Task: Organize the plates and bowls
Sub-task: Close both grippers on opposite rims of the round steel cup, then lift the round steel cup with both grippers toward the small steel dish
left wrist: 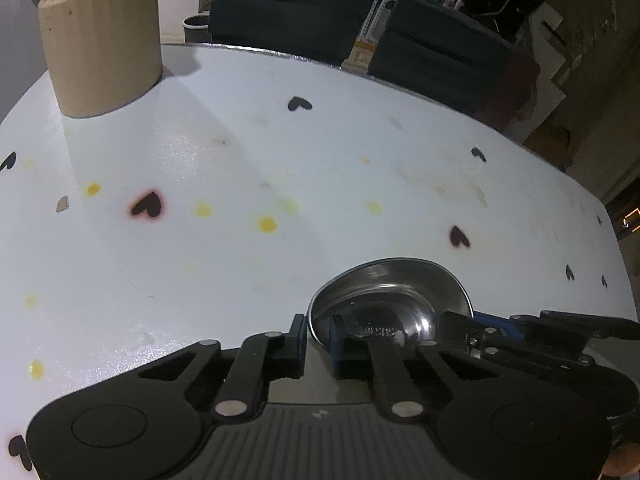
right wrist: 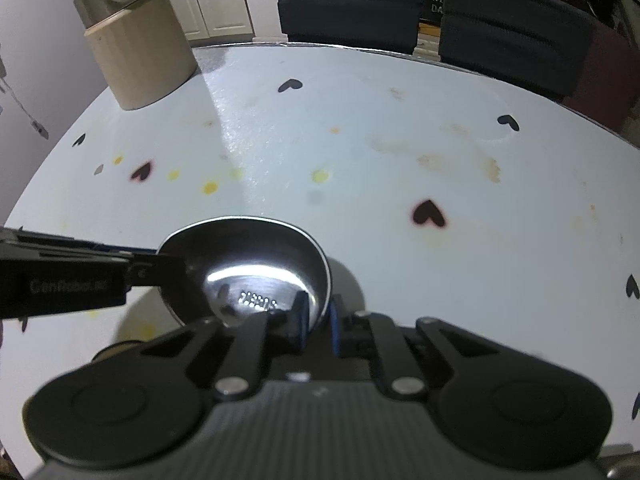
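Note:
A small steel bowl [left wrist: 392, 292] sits on the white heart-print table [left wrist: 240, 152], held from two sides. In the left wrist view my left gripper [left wrist: 319, 338] is shut on the bowl's left rim, one pad inside and one outside. My right gripper [left wrist: 460, 322] reaches in from the right onto the opposite rim. In the right wrist view the bowl [right wrist: 248, 256] shines at centre. There my right gripper [right wrist: 320, 320] pinches its right rim, and the left gripper [right wrist: 168, 268] clamps the left rim.
A beige cylindrical canister [left wrist: 104, 40] [right wrist: 140, 52] stands at the table's far left. Dark upholstered chairs [left wrist: 288, 4] [right wrist: 348, 0] line the far edge. Yellow spots and brownish stains [right wrist: 460, 164] mark the tabletop [right wrist: 360, 128].

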Motion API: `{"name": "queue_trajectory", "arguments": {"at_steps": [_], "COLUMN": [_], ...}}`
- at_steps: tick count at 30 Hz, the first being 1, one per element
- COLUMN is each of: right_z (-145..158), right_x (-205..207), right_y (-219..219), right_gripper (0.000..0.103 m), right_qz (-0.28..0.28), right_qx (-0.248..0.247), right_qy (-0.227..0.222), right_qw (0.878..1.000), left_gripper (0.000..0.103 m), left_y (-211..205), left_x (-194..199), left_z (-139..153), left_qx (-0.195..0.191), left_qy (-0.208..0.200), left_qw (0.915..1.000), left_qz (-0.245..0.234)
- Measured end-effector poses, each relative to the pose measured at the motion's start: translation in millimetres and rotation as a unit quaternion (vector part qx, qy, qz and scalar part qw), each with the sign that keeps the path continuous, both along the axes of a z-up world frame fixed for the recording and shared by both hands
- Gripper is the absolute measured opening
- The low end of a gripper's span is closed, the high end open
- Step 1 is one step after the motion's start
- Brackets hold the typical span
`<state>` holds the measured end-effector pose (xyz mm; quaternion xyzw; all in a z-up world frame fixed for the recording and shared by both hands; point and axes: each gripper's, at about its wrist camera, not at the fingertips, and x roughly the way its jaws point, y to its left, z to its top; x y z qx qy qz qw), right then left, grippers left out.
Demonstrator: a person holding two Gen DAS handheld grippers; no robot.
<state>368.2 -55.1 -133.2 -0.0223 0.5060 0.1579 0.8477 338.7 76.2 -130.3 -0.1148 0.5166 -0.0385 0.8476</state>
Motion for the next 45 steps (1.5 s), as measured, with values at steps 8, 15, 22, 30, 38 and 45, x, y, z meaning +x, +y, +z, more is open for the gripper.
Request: {"name": "queue_trajectory", "arguments": {"at_steps": [8,15,22,30,38,45], "right_z": [18,39,60,74,82,80], "right_x": [-4,-19,-44,-79,-118,-149], "right_y": [-12,-34,-69,-118,-173,-220], "right_gripper": [0.01,0.01,0.01,0.01,0.011,0.011], "right_qz": [-0.03,-0.051,-0.074,-0.104,-0.137,-0.172], "right_qx": [0.029,0.051,0.059,0.064,0.068,0.065], "right_qy": [-0.024,-0.039,-0.052,-0.06,-0.064,-0.063], "right_qw": [0.999,0.997,0.994,0.991,0.986,0.981], "left_gripper": [0.009,0.008,0.008,0.008,0.008,0.008], "left_y": [-1,-16,-47,-89,-137,-178], "left_x": [-7,-18,-32,-48,-58,-62], "left_z": [25,44,56,66,69,63], "left_qx": [-0.024,-0.044,-0.058,-0.074,-0.094,-0.101], "left_qy": [-0.043,-0.068,-0.084,-0.097,-0.102,-0.097], "left_qw": [0.9987,0.9967,0.9943,0.99,0.9837,0.979], "left_qz": [0.013,-0.001,-0.031,-0.071,-0.115,-0.148]}}
